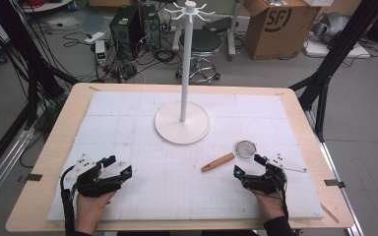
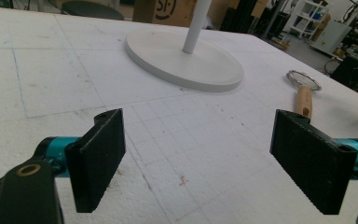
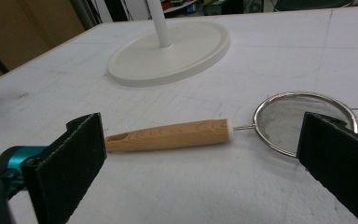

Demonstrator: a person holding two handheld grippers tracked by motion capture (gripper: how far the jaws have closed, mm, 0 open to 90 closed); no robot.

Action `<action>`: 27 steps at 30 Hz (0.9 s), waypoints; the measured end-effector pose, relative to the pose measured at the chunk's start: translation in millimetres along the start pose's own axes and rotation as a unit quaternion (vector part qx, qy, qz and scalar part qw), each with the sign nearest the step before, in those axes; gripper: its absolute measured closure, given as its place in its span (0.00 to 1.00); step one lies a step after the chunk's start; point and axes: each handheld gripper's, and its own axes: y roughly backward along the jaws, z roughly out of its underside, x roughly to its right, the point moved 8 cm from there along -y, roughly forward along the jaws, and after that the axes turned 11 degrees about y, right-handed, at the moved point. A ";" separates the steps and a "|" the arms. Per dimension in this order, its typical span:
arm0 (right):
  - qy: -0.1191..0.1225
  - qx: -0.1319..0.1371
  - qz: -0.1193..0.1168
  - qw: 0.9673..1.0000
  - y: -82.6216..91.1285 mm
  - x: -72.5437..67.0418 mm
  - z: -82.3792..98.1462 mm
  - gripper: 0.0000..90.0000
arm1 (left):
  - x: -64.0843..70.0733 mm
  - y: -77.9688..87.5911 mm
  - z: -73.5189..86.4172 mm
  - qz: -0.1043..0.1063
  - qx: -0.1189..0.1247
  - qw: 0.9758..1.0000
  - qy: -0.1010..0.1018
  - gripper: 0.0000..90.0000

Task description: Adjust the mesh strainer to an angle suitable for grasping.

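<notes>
A small metal mesh strainer [image 1: 246, 148] with a wooden handle [image 1: 218, 162] lies flat on the white board, right of centre. In the right gripper view the strainer [image 3: 279, 122] and its handle [image 3: 168, 136] lie just beyond the jaws. My right gripper [image 1: 248, 165] rests on the board just in front of the strainer, jaws wide open and empty [image 3: 200, 163]. My left gripper [image 1: 118, 166] rests at the front left, also open and empty [image 2: 198, 158]. A white rack stand with a round base [image 1: 182, 123] and a tall pole [image 1: 185, 64] stands at the centre back.
The white gridded board [image 1: 128, 123] covers a wooden table [image 1: 54, 147]. Beyond the table's far edge stand a stool [image 1: 199, 46], a computer tower [image 1: 127, 24] and a cardboard box [image 1: 278, 24]. Black frame legs [image 1: 325, 73] rise at the right.
</notes>
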 end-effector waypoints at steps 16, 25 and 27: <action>-0.045 0.008 -0.016 0.999 1.0 5.0 -11.4 0.46 | -2.4 1.5 -0.7 -0.005 0.005 1.000 -0.001 0.21; -0.047 -0.006 -0.043 0.998 -4.7 4.1 -13.0 0.65 | -2.4 1.8 -1.3 -0.005 0.006 1.000 -0.001 0.21; -0.054 -0.013 -0.049 0.997 -7.1 5.1 -11.8 0.71 | -3.8 0.8 -0.3 -0.009 0.000 1.000 -0.007 0.21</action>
